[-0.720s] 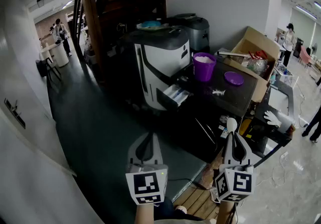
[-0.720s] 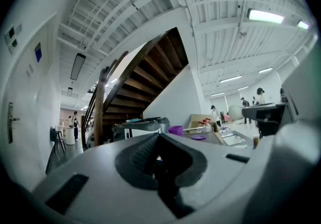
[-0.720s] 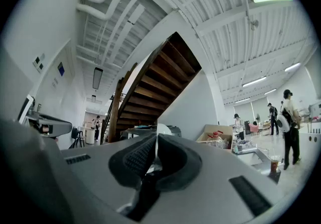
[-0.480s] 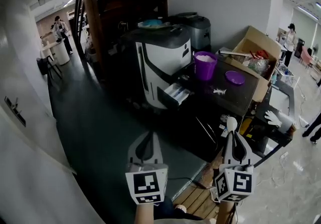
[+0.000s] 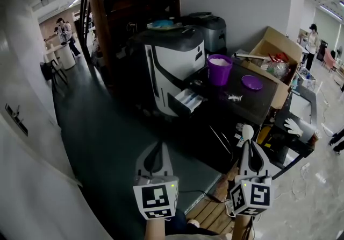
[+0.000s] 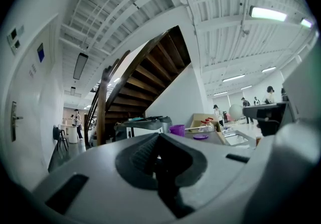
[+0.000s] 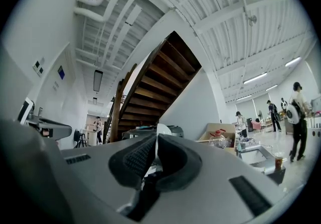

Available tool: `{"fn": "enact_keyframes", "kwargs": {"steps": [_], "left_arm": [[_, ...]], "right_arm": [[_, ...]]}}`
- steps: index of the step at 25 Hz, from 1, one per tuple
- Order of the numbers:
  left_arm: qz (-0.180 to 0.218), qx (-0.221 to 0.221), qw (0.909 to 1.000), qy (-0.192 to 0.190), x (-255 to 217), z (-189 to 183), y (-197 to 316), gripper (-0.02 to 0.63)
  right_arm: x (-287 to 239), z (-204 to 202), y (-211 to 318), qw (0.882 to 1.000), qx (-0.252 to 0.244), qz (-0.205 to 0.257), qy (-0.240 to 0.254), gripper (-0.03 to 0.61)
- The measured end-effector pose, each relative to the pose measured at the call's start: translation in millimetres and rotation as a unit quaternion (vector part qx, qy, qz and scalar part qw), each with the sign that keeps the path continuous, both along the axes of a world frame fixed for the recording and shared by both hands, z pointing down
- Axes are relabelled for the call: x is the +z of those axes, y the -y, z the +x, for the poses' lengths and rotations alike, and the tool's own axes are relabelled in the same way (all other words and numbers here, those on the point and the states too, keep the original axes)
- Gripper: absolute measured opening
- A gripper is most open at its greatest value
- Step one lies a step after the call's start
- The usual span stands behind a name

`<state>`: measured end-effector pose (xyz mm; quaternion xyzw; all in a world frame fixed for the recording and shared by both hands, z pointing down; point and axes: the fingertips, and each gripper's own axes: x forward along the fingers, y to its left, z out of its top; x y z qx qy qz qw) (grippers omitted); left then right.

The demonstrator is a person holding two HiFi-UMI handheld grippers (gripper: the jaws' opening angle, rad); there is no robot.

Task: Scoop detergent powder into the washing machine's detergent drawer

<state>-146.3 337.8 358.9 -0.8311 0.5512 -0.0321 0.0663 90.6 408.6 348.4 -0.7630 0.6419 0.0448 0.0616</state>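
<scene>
Jaws of left gripper pressed together, nothing between, near. Farther off, white-and-dark washing machine, its detergent drawer pulled open. Purple tub of white powder just right of it. Right gripper near, clamped on white plastic spoon.

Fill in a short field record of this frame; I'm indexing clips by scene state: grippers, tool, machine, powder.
left gripper: jaws together, empty
right gripper: jaws shut on white spoon, bowl past the tips
washing machine: detergent drawer pulled open
purple tub: lid off, white powder inside, right of machine
purple lid: flat on dark table
spilled powder: small patch in front of tub and lid
position: both grippers held short of the table
</scene>
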Motion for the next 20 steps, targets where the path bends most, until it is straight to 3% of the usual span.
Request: {"fn": "enact_keyframes", "kwargs": {"steps": [8,20], "left_arm": [[-0.010,-0.011,0.9998,-0.010,4,4,8,0.002],[-0.018,0.010,0.9998,0.007,14,27,51,0.002]], "right_arm": [[3,8,13,1.000,-0.004,-0.002,0.004,0.021],[10,24,46,1.000,0.005,-0.009,0.014,0.021]]}}
